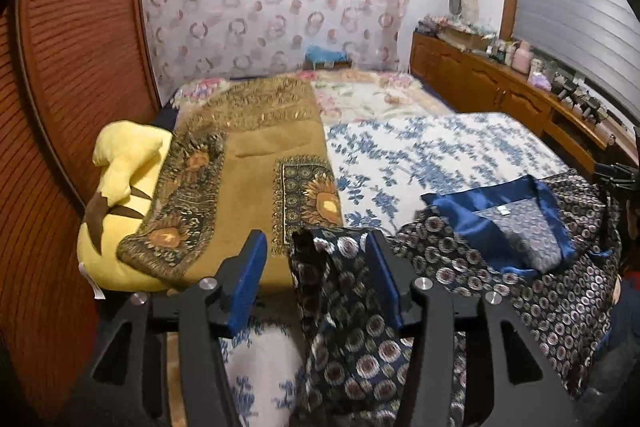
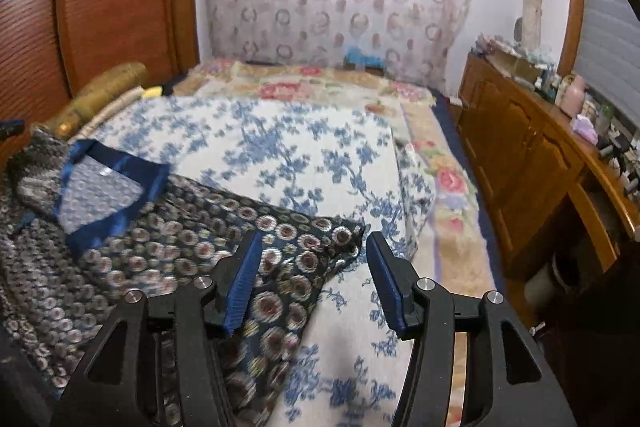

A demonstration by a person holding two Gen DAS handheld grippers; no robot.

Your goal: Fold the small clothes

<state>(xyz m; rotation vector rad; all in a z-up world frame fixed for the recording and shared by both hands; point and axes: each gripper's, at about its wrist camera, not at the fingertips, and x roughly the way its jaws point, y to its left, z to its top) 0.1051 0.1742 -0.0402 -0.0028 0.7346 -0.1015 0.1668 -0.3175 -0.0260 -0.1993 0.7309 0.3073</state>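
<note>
So there's one garment here, a dark top with a circle print and blue satin collar, spread on the blue-flowered bedspread of the bed. Left gripper has its two fingers spread, with one sleeve bunched up between them, against the right finger. Right gripper has fingers spread too, over the other sleeve. One yellow plush toy sits left of the garment, beside one mustard blanket.
</note>
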